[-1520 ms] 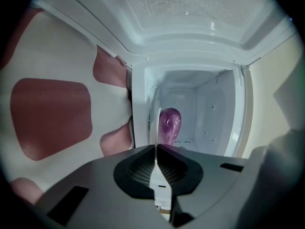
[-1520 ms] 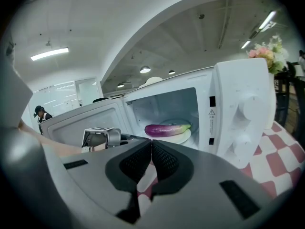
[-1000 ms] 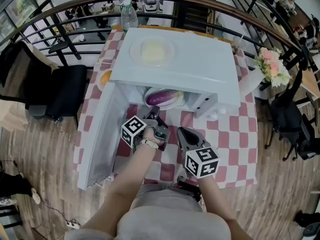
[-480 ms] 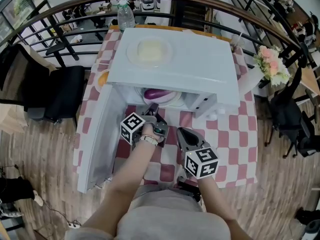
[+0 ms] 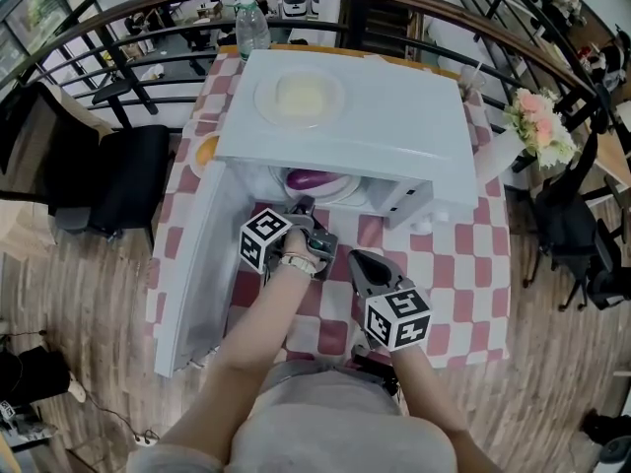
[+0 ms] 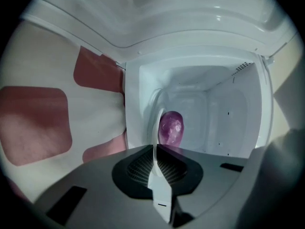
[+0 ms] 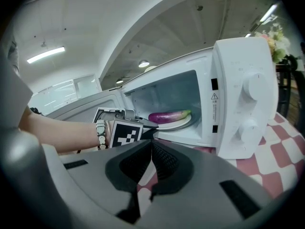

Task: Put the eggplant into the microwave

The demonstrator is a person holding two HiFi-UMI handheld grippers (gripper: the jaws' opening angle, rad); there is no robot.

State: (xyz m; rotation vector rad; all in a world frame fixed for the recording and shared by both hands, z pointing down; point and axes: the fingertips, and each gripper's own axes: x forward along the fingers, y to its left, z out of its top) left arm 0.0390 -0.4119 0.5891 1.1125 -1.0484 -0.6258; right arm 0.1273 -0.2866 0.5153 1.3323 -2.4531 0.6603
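The purple eggplant (image 5: pixel 309 178) lies on a white plate (image 5: pixel 340 189) inside the open white microwave (image 5: pixel 394 126). In the left gripper view the eggplant (image 6: pixel 170 128) sits end-on deep in the cavity, behind the plate's rim (image 6: pixel 155 120). My left gripper (image 5: pixel 306 208) is shut and empty, with its tips at the mouth of the cavity just short of the plate. My right gripper (image 5: pixel 360 261) is also shut and empty, and it hovers over the checked cloth nearer to me. From the right gripper view, the eggplant (image 7: pixel 167 116) and the left gripper (image 7: pixel 143 125) both show.
The microwave door (image 5: pixel 192 264) hangs wide open to the left. A plate with pale food (image 5: pixel 299 98) rests on the microwave's top. A water bottle (image 5: pixel 252 30), an orange thing (image 5: pixel 208 151) and flowers (image 5: pixel 537 126) stand around it on the red-checked table (image 5: pixel 463 274). A black chair (image 5: pixel 118 180) is at the left.
My left gripper has tilted a little and edged slightly toward the cavity. The eggplant stays on its plate, and the right gripper has not moved.
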